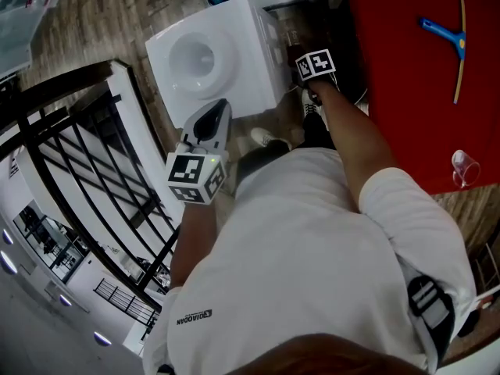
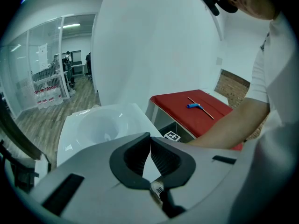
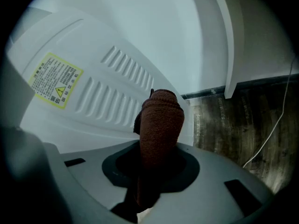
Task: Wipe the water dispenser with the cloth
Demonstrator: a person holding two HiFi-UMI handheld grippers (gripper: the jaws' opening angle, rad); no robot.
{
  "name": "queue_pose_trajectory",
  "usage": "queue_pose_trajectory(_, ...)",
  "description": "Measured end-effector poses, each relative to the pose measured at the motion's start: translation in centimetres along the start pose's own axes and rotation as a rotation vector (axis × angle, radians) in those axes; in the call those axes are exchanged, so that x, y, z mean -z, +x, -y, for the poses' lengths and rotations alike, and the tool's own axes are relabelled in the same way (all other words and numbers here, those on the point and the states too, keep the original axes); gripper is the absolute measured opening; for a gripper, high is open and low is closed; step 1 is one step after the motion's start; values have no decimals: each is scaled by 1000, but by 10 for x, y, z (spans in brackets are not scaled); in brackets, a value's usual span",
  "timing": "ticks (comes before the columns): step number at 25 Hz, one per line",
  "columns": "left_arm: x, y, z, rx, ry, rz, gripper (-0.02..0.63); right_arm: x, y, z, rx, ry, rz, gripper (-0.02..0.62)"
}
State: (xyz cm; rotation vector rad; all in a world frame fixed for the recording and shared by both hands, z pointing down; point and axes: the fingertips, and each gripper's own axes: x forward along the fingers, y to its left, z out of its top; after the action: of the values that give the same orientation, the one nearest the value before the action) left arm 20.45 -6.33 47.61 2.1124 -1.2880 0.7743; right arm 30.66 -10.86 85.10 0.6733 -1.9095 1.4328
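Person's white shirt [image 1: 305, 241], foreground. Left hand-held gripper [image 2: 150, 139]: jaws together, empty, held above the white water dispenser [image 1: 211, 53]. Right hand-held gripper [image 3: 159, 141]: clamped on brown cloth [image 3: 161, 113], which lies against the dispenser's vented panel near a yellow label [image 3: 55, 78]. Red counter [image 1: 406, 69]: carries blue squeegee [image 1: 447, 36].

A pale wood-plank floor [image 1: 86, 14] runs through the room and looks darker at the foot of the plain white wall [image 2: 154, 45], where a thin white cable [image 3: 274, 126] trails across the boards. To one side stands a red tabletop [image 1: 406, 84], with a blue-handled squeegee [image 1: 451, 41] lying on it and a small clear cup [image 1: 463, 167] at its edge. A patch of brick wall [image 2: 232, 85] shows behind it. A black railing [image 1: 86, 170] guards a drop to a lower level. Farther off, glass partitions [image 2: 42, 73] close off an office area lit by ceiling strip lights [image 2: 71, 26].
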Motion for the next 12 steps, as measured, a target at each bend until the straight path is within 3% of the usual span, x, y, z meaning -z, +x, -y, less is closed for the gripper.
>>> queue_pose_trajectory(8, -7, 6, -2, 13, 11, 5, 2, -13, -9, -1, -3, -40, 35, 69)
queue_pose_trajectory(12, -7, 4, -4, 13, 13, 14, 1, -29, -41, -13, -50, -80, 80, 69)
